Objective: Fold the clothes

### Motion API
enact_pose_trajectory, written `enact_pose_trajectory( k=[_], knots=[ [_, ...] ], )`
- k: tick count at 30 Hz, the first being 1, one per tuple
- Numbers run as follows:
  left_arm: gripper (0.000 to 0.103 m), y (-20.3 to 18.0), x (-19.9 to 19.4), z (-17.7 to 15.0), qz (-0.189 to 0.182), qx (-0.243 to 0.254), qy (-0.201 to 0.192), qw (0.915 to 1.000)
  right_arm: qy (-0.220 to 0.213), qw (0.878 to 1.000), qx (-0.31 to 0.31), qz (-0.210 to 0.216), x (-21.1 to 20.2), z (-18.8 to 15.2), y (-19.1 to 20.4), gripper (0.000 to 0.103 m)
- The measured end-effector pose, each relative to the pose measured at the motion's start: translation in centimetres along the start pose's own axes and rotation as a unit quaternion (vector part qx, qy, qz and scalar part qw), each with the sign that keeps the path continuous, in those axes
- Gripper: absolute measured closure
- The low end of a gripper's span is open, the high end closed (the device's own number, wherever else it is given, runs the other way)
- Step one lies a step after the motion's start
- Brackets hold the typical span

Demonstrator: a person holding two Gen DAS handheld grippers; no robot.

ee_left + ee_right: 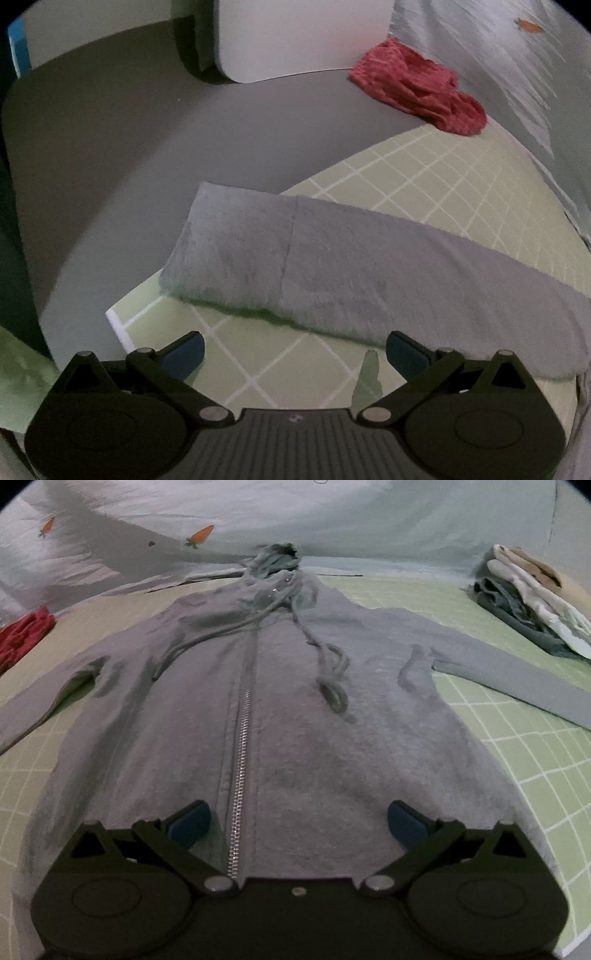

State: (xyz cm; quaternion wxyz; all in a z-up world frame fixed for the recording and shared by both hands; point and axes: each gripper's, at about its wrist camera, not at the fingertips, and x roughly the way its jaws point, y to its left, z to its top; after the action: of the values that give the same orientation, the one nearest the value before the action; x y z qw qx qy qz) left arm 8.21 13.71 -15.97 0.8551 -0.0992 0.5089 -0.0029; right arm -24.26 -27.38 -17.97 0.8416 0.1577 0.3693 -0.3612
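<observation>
A grey hoodie [295, 720] lies flat, front up, on the green grid mat [535, 775], both sleeves spread out to the sides. Its long way runs from near to far, hood [275, 559] at the far end. The right tongs [299, 825] hang over the near hem, wide open and holding nothing, just right of the zipper [242, 757]. The left tongs [293, 350] are wide open too, nearest the left sleeve [332, 269], which lies across in front of them. A folded pile [532, 602] sits far right, and a red cloth [417, 86], maybe crumpled, far left. No writing can be read.
</observation>
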Motion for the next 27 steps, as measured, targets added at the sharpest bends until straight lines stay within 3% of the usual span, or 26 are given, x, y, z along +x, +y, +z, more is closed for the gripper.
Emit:
enact_pose_trajectory(
  k=[9, 13, 15, 16, 17, 18, 23, 27],
  knots=[
    [0.004, -0.9, 1.4, 1.4, 0.026, 0.02, -0.001, 0.9995, 0.019, 1.0, 0.008, -0.009, 0.3, 0.7, 0.3, 0.0],
    [0.024, -1.6, 1.2, 1.2, 0.055, 0.036, -0.017, 0.9977, 0.025, 1.0, 0.01, -0.011, 0.5, 0.9, 0.3, 0.0],
    [0.041, -2.0, 1.0, 1.4, 0.063, 0.042, -0.021, 0.9969, 0.027, 1.0, 0.009, -0.01, 0.6, 1.0, 0.3, 0.0],
    [0.06, -2.3, 0.9, 1.6, 0.065, 0.049, -0.022, 0.9965, 0.028, 1.0, 0.009, -0.009, 0.6, 1.0, 0.3, 0.0],
    [0.078, -2.6, 0.8, 1.9, 0.057, 0.053, -0.02, 0.9968, 0.029, 1.0, 0.008, -0.008, 0.6, 1.1, 0.2, 0.0],
    [0.081, -3.0, 0.8, 2.2, 0.047, 0.055, -0.017, 0.9972, 0.032, 0.999, 0.007, -0.006, 0.6, 1.2, 0.2, 0.0],
    [0.083, -7.1, -0.5, 3.1, 0.029, 0.096, -0.046, 0.9939, 0.039, 0.999, 0.001, 0.002, 0.7, 1.5, 0.0, 0.0],
    [0.084, -12.9, -3.6, 2.3, -0.053, 0.16, -0.078, 0.9827, 0.043, 0.999, -0.002, 0.009, 0.8, 1.7, -0.1, 0.0]
  ],
)
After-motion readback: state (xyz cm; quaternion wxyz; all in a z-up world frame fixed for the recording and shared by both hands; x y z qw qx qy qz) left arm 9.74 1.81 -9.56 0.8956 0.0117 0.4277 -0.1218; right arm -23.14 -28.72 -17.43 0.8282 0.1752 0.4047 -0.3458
